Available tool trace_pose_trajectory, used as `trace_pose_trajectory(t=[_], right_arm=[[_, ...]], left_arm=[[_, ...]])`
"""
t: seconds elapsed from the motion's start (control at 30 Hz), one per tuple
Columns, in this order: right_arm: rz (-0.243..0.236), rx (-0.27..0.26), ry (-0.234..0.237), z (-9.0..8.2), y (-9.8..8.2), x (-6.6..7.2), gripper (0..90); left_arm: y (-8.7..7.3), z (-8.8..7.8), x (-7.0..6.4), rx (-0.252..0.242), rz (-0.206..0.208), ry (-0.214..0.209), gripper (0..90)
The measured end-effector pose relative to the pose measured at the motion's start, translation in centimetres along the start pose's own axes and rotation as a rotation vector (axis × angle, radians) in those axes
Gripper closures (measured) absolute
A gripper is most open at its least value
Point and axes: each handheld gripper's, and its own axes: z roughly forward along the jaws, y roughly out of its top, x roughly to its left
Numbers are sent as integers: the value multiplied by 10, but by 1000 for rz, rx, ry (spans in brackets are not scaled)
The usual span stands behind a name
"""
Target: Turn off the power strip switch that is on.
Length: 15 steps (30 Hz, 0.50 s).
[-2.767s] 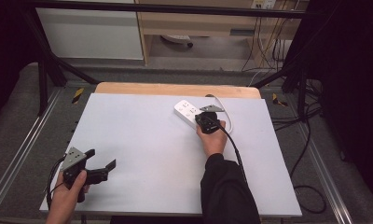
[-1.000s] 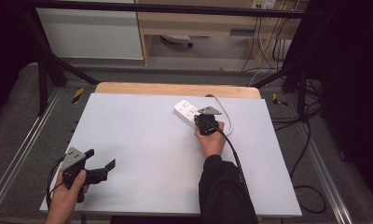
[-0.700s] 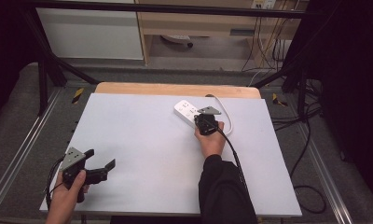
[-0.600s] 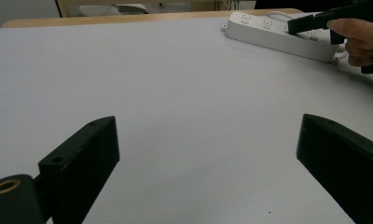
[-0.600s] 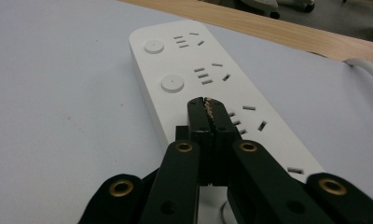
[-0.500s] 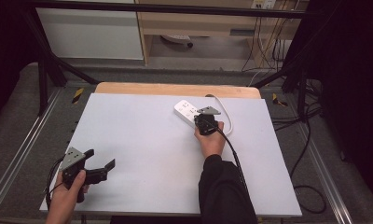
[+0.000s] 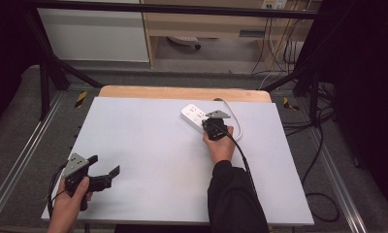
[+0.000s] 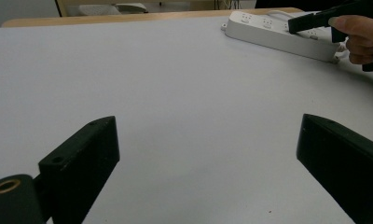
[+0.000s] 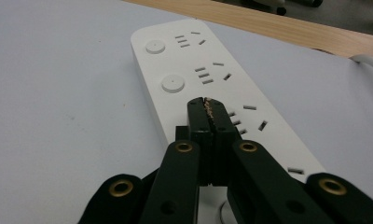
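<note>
Grey tabletop [image 7: 148, 145] under me with a wooden strip along its far edge, and a white power strip [image 7: 196, 115] lies near that far edge, a little right of centre, set at a slant. I'm looking along my right gripper [image 9: 208, 105] and its jaws are pressed flat together, nothing between them, tips right over the strip's top face beside the third socket; two round buttons [image 9: 172, 84] sit farther along the strip. From the high view, the right gripper [image 7: 214, 127] sits at the strip's near end, hand [image 7: 221, 145] wrapped behind it, black cable trailing back over the sleeve. A white cord [image 7: 233, 116] curls off the strip toward the far right. Out at the near left corner, my left gripper [image 7: 105, 177] is well apart from all that, jaws spread wide over bare tabletop, holding nothing
</note>
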Motion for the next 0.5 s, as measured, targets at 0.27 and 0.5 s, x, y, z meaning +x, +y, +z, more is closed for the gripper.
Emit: trace_pose_trajectory(t=[0.27,0.5], right_arm=[[5,1,16,-1,0,-2,900],[-7,12,18,-2,1,-3,900]], left_arm=[[0,0,1,2,4,2,57],[0,0,1,6,6,0,56]])
